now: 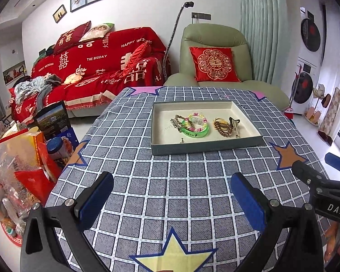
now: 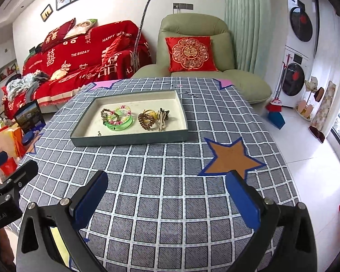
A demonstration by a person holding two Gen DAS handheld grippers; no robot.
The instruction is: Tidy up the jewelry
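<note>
A shallow grey-green tray (image 1: 204,146) (image 2: 129,139) with a cream inside sits on the checked tablecloth. In it lie a green bangle (image 1: 198,132) (image 2: 121,124) with a pink and white bead bracelet (image 1: 196,119) (image 2: 122,111) on it, a brown bead bracelet (image 1: 223,128) (image 2: 147,120), a hair clip (image 1: 235,125) (image 2: 162,117) and a small metal piece (image 1: 176,120) (image 2: 104,114). My left gripper (image 1: 172,185) is open and empty over the cloth, well short of the tray. My right gripper (image 2: 167,183) is open and empty too, beside the left.
The table (image 1: 147,192) carries a grey checked cloth with coloured stars. Bags and boxes (image 1: 22,158) crowd the floor at the left. A red-covered sofa (image 1: 97,68) and a green armchair (image 1: 215,63) stand behind the table. Stacked washing machines (image 2: 299,52) stand at the right.
</note>
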